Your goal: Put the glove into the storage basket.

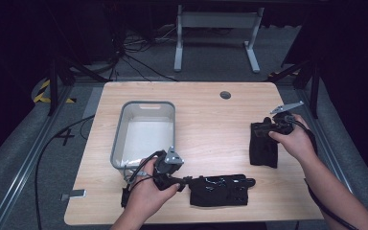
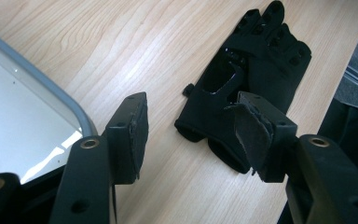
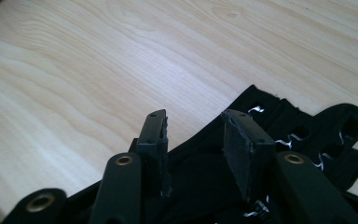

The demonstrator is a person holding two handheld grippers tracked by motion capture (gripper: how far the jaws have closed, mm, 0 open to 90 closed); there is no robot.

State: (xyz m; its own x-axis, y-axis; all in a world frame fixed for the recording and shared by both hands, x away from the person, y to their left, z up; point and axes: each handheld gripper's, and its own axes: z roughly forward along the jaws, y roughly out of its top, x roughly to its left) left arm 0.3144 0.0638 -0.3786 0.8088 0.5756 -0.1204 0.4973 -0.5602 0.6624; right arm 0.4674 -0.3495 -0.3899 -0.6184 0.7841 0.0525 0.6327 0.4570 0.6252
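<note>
On the bench [image 1: 206, 120]: two black gloves out flat, neither yet in the grey bin [image 1: 120, 129], so nothing stowed and both pickups left, judging by the lay. Near glove [image 1: 219, 190] at the front edge, just ahead of the left hand-held gripper [image 2: 189, 135], jaws well apart, nothing gripped. Far glove [image 1: 262, 144] at the right, under the right hand-held gripper [image 3: 193, 140], jaws wide, poised over the fabric, not clamped.
</note>
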